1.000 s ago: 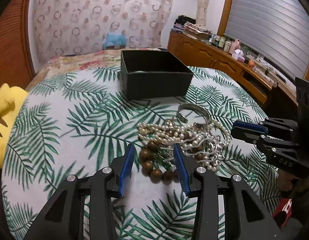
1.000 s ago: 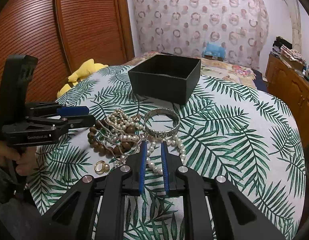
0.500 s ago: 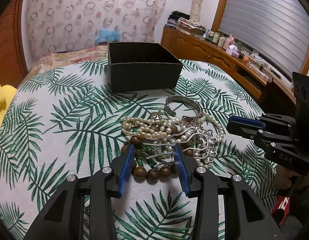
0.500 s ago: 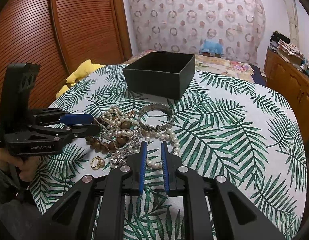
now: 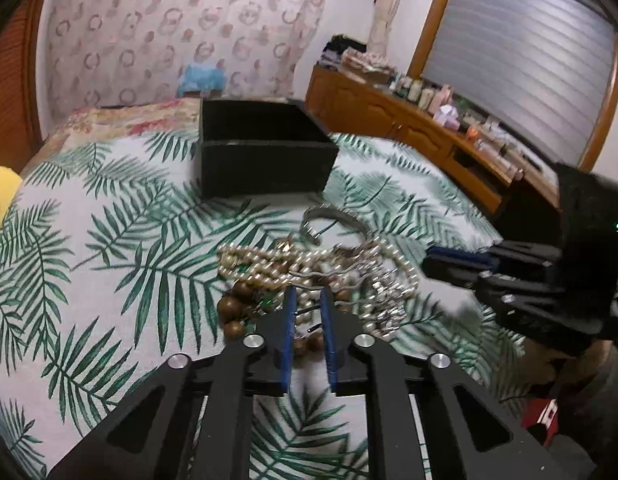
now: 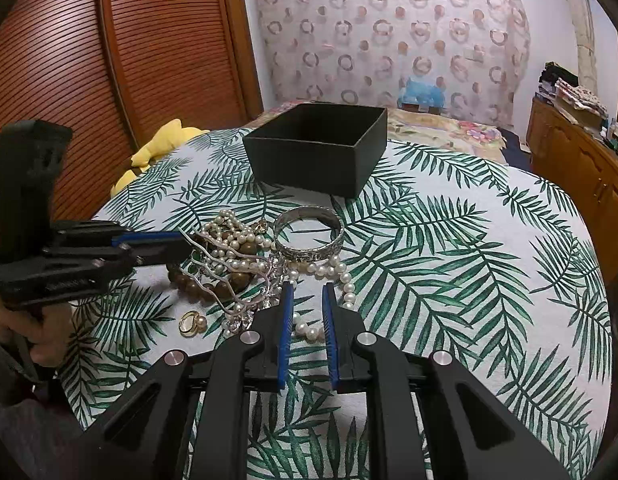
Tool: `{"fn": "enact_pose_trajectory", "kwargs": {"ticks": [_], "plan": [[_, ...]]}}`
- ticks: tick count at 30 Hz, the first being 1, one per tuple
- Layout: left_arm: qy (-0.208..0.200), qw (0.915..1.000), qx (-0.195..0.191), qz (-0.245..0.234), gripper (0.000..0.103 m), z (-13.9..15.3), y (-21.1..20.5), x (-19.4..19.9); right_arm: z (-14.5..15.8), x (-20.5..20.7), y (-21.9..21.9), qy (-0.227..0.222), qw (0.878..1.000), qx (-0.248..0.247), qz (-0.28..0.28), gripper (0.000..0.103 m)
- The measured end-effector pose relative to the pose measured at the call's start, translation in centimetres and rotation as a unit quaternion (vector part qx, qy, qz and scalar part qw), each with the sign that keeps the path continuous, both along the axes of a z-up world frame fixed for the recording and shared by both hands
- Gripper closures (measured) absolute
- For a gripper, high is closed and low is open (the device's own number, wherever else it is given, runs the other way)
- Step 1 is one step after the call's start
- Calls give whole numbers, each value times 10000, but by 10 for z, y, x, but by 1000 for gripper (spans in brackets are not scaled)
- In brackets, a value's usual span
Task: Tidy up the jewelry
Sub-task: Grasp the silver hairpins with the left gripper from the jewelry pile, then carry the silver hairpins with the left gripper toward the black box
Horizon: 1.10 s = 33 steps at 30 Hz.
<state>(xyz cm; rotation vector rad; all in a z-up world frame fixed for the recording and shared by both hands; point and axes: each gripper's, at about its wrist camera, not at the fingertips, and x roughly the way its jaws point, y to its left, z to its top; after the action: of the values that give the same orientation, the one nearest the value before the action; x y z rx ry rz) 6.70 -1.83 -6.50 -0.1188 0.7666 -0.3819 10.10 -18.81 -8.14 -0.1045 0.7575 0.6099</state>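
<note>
In front of the black box (image 6: 317, 148), the left gripper (image 5: 307, 300) is closing its jaws, narrower than a moment ago, around a silver hair comb (image 6: 225, 276) in the jewelry pile (image 6: 245, 264); whether the pads press it is unclear. The lettering on its side is too blurred to read. The right gripper (image 6: 307, 296) hovers unchanged, nearly shut and empty, over the pearl necklace (image 6: 309, 330).

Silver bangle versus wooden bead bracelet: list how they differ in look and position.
The silver bangle is one rigid, patterned metal band; the wooden bead bracelet is a string of round brown beads. The bangle lies clear at the pile's edge nearest the black box; the bead bracelet sits partly buried under pearls. Both rest on the leaf-print cloth.
</note>
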Motion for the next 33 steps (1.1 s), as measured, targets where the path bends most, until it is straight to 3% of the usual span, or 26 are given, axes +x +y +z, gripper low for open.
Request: {"fn": "enact_pose_trajectory", "kwargs": {"ticks": [7,22,33], "plan": [[-287,9992,-232,-177,102,22,-11,-11,5,0,-5,-47,10000,30,-32,87],[-871,9960,-17,211,102,52,2,-27,12,12,1,-130,9999,-55,-13,86],[-980,9940,137,456,102,56,21,-28,7,58,23,1,9996,-269,60,87]]}}
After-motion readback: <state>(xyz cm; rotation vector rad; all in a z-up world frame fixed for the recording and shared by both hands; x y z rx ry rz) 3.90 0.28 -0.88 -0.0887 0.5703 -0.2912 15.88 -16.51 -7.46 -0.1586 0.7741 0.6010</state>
